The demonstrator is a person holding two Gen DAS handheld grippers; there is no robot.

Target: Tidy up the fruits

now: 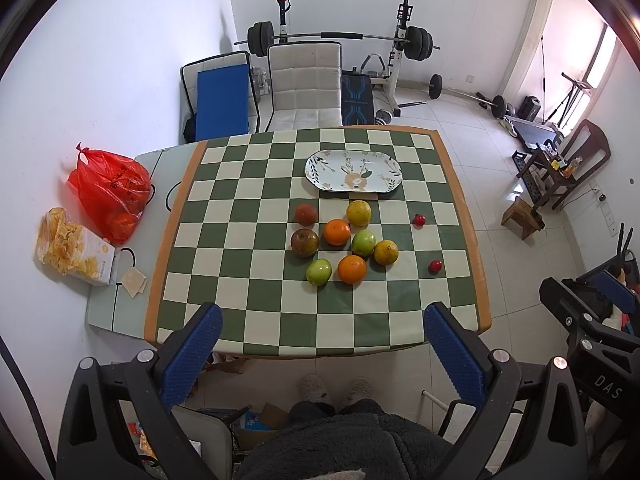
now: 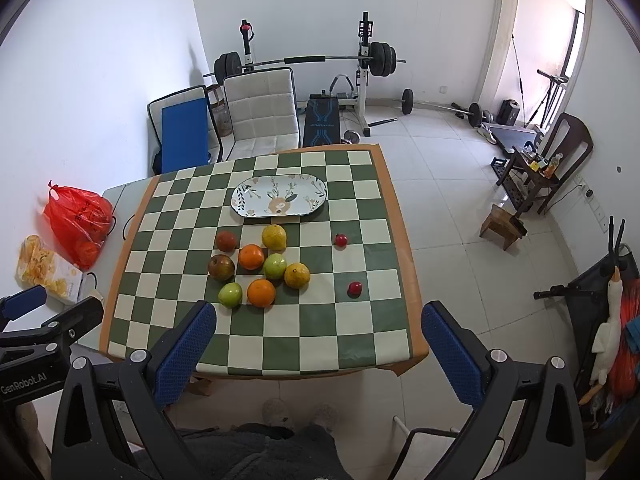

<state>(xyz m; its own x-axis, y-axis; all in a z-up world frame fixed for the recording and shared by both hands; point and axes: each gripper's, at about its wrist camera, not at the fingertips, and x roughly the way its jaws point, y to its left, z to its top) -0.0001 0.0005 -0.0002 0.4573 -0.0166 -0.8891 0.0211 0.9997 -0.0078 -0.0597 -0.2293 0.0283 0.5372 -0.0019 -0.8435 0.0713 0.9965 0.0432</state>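
Observation:
Several fruits lie in a cluster on the green-and-cream checkered table (image 1: 248, 208): two oranges (image 1: 352, 269), two green apples (image 1: 319, 272), two yellow citrus (image 1: 358, 213), a brown-red apple (image 1: 305, 242), a reddish fruit (image 1: 306, 214). Two small red fruits (image 1: 435, 266) lie apart to the right. Behind them sits an empty oval floral plate (image 1: 354, 171) (image 2: 280, 196). My left gripper (image 1: 322, 340) is open, high above the table's near edge. My right gripper (image 2: 318, 340) is open too, also held over the near edge. Both hold nothing.
A red plastic bag (image 1: 110, 188) and a box with a bag of chips (image 1: 72, 248) sit on the table's left strip. Padded chairs (image 1: 304, 84) stand behind the table; a barbell rack is farther back. A person's slippered feet (image 1: 334, 390) show below.

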